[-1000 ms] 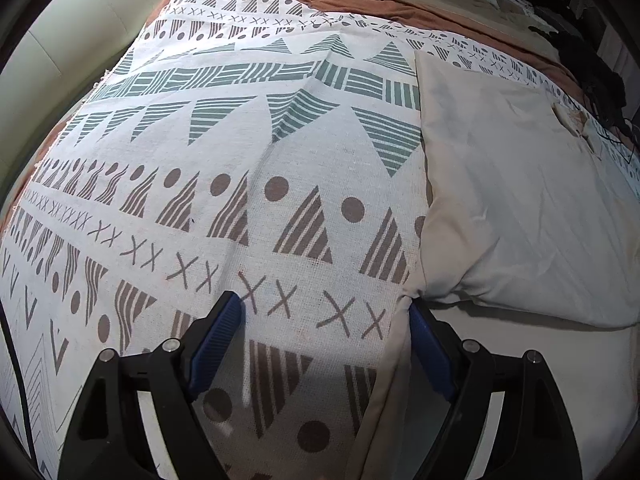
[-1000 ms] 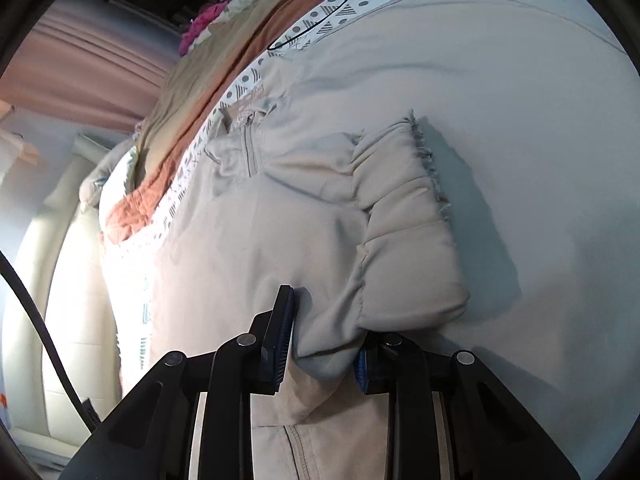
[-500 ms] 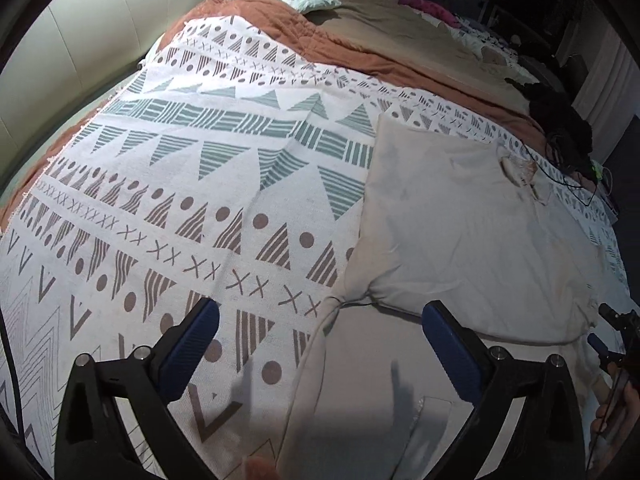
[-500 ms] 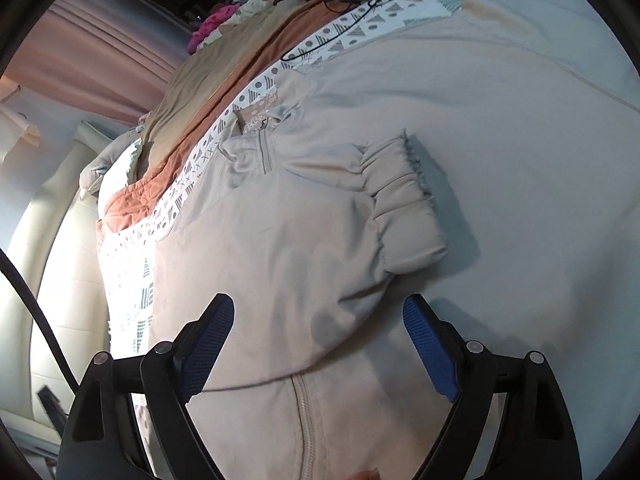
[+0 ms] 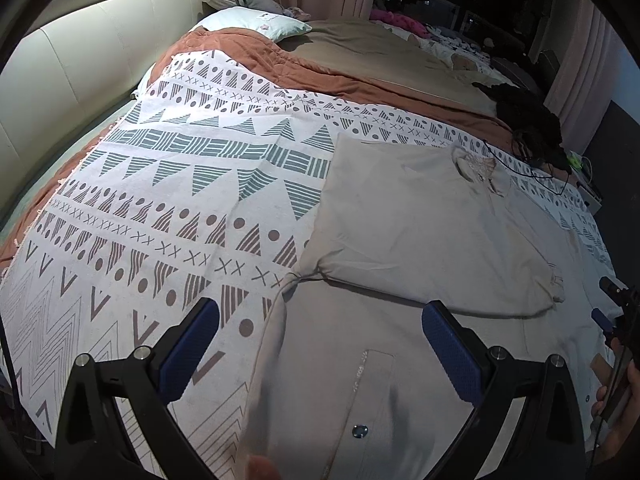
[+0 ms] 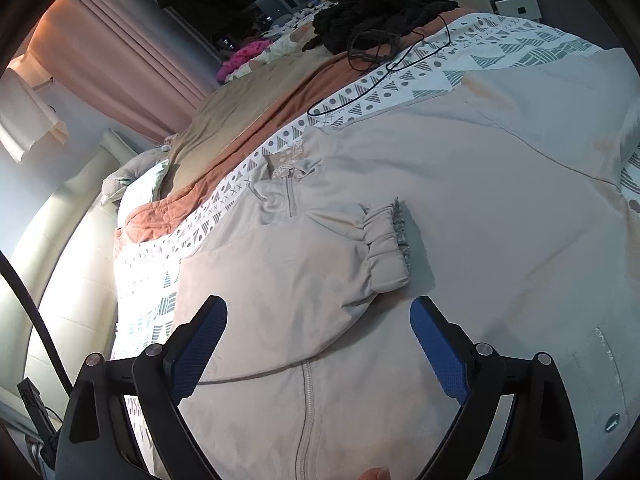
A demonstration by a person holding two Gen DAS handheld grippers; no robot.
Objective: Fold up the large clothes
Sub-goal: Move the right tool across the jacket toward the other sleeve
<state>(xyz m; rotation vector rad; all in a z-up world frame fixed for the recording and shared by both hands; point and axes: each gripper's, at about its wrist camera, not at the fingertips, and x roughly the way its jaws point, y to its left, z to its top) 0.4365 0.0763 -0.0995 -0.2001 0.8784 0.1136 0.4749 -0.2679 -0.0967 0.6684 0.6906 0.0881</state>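
Note:
A large beige zip jacket (image 5: 352, 364) lies flat on the patterned blanket (image 5: 180, 200). One sleeve (image 5: 420, 224) is folded across its chest, and the gathered cuff (image 6: 388, 248) rests on the body beside the zipper (image 6: 306, 400). My left gripper (image 5: 320, 314) hangs open above the jacket's left edge, holding nothing. My right gripper (image 6: 318, 310) hovers above the folded sleeve with its jaws opening and nothing between them. It also shows at the right edge of the left wrist view as the right gripper (image 5: 614, 316), with a hand behind it.
The blanket covers a bed with a padded cream headboard (image 5: 80, 64) on the left and a pillow (image 5: 256, 22) at the far end. A rust and tan duvet (image 5: 360, 60) lies beyond the blanket. Black clothing with a cable (image 6: 380, 16) sits at the far right.
My right gripper was shut on the sleeve; it has opened, let go and drawn up and back. My left gripper widened and rose away from the jacket's edge. The sleeve stays folded.

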